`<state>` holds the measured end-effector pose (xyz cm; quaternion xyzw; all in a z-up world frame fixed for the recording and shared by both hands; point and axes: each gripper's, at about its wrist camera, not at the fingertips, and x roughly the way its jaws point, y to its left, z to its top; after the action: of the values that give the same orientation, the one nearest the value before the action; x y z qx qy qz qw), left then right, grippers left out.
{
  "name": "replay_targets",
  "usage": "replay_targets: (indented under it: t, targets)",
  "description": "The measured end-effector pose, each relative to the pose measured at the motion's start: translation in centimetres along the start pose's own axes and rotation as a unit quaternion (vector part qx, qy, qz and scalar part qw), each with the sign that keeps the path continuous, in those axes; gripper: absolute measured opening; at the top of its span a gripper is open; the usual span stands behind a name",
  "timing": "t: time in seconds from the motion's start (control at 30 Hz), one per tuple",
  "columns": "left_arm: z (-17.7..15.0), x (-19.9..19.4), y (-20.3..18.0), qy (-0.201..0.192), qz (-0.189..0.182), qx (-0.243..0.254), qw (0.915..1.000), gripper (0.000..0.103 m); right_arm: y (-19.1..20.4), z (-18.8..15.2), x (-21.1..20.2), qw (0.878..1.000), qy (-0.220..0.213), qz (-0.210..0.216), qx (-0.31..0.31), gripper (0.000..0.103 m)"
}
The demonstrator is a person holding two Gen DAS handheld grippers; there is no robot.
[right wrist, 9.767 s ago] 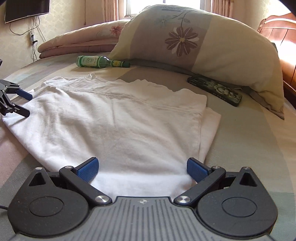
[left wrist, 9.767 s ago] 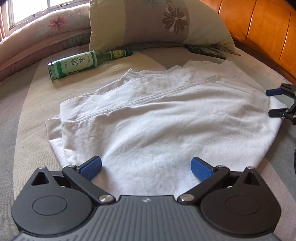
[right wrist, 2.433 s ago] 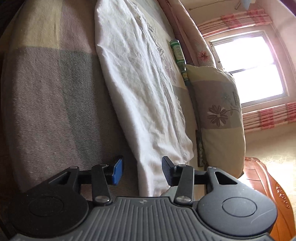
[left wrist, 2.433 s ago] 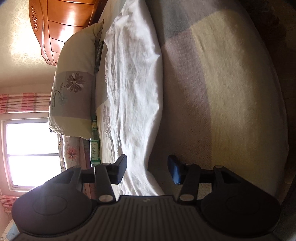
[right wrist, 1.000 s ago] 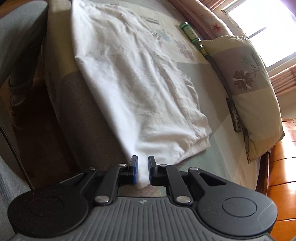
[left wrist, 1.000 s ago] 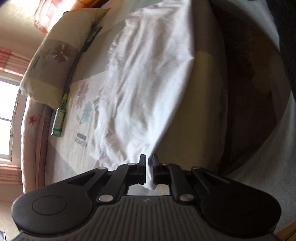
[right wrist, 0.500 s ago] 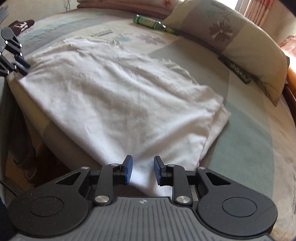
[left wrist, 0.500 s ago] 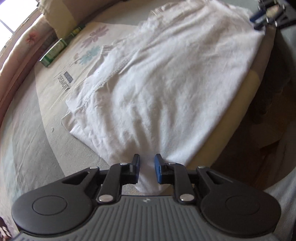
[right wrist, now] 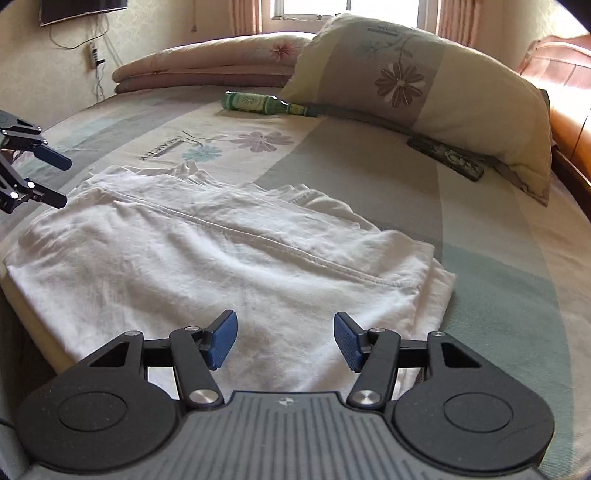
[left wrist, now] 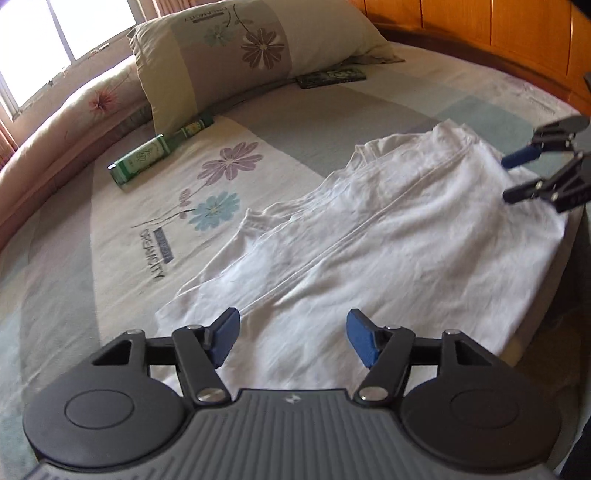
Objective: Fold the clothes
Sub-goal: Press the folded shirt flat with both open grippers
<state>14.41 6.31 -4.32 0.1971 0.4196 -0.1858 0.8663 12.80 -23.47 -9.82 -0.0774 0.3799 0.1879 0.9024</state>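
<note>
Soft cloth in grey, cream and pale green covers the big bed, and flowers are printed on it. Wood panels stand behind the bed, a bright window sits at the far side, and a dark screen hangs on the wall. One large pillow with a purple flower leans at the head, and a rolled pink quilt lies next to it. White folded clothes lie flat at the near edge of the bed, with one side hanging a little over the edge. A green bottle lies on its side just beside the pillow, well apart from the clothes; I cannot tell what is in it. A dark flat case lies under the pillow's edge. The left gripper is above one end of the clothes and the right gripper is above the other end. Both sets of blue fingers are spreading wide and pinch nothing; cloth only lies under them. Bare bed stays free between the clothes and the pillow.
</note>
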Motion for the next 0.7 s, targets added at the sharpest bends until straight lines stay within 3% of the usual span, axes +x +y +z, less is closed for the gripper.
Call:
replay_targets:
  t: [0.13, 0.23, 0.3, 0.37, 0.43, 0.5, 0.6, 0.7]
  targets:
    - [-0.2, 2.4, -0.5, -0.005, -0.021, -0.039, 0.999, 0.066, -2.3, -2.1, 0.8, 0.999, 0.002, -0.021, 0.04, 0.063]
    - [-1.7, 4.3, 0.4, 0.018, -0.009, -0.079, 0.9967, 0.069, -3.3, -3.2, -0.4, 0.998, 0.002, -0.04, 0.05, 0.063]
    - [-2.9, 5.9, 1.8, 0.032, -0.01, -0.122, 0.9919, 0.077, -3.4, -2.9, -1.1, 0.997, -0.002, -0.056, 0.05, 0.064]
    - [-3.0, 5.7, 2.7, 0.017, -0.02, -0.157, 0.9873, 0.077, -3.4, -2.2, -1.9, 0.997, -0.015, -0.06, 0.046, 0.065]
    - [-2.3, 4.7, 2.5, -0.002, -0.002, -0.155, 0.9878, 0.075, -3.2, -0.9, -2.2, 0.997, -0.036, -0.045, 0.047, 0.074]
    - [-1.7, 4.1, 2.1, -0.021, -0.002, -0.151, 0.9883, 0.077, -2.3, 0.5, -1.6, 0.997, -0.051, -0.037, 0.042, 0.095]
    - [-1.1, 3.7, 1.6, -0.041, -0.019, -0.154, 0.9871, 0.079, -0.8, 2.0, 1.1, 0.997, -0.053, -0.036, 0.034, 0.102]
    - [-1.1, 5.5, 1.3, -0.033, -0.02, -0.157, 0.9868, 0.08, 0.4, 2.9, 4.8, 0.997, -0.039, -0.05, 0.043, 0.103]
